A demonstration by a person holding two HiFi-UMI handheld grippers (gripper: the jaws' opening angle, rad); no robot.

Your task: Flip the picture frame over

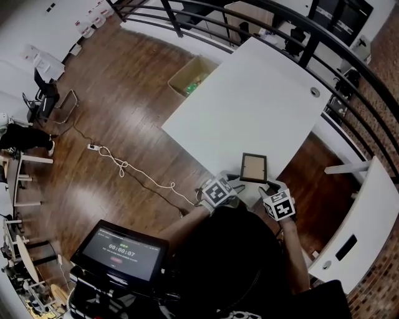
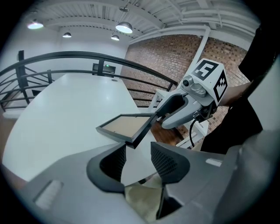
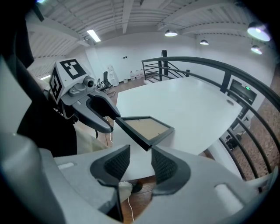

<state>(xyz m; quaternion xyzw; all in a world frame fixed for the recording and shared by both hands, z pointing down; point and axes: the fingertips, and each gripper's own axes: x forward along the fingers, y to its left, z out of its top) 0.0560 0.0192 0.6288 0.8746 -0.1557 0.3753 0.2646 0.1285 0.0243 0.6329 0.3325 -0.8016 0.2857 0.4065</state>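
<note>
A black picture frame [image 1: 254, 167] with its brown backing upward sits at the near edge of the white table [image 1: 249, 93]. Its near side looks tilted up off the tabletop. My left gripper [image 1: 239, 180] has the frame's near left corner [image 2: 133, 141] between its jaw tips and is shut on it. On the other side, my right gripper [image 1: 269, 184] is shut on the near right corner [image 3: 146, 143]. In the left gripper view the right gripper [image 2: 156, 116] meets the frame [image 2: 126, 125] at that corner. In the right gripper view the left gripper [image 3: 114, 117] does the same.
A black railing [image 1: 280, 19] curves behind the table. An open cardboard box [image 1: 190, 76] stands on the wood floor off the table's far left side. A white cable [image 1: 124, 165] trails across the floor. A second white table [image 1: 368, 218] is at right, a monitor [image 1: 121, 252] below left.
</note>
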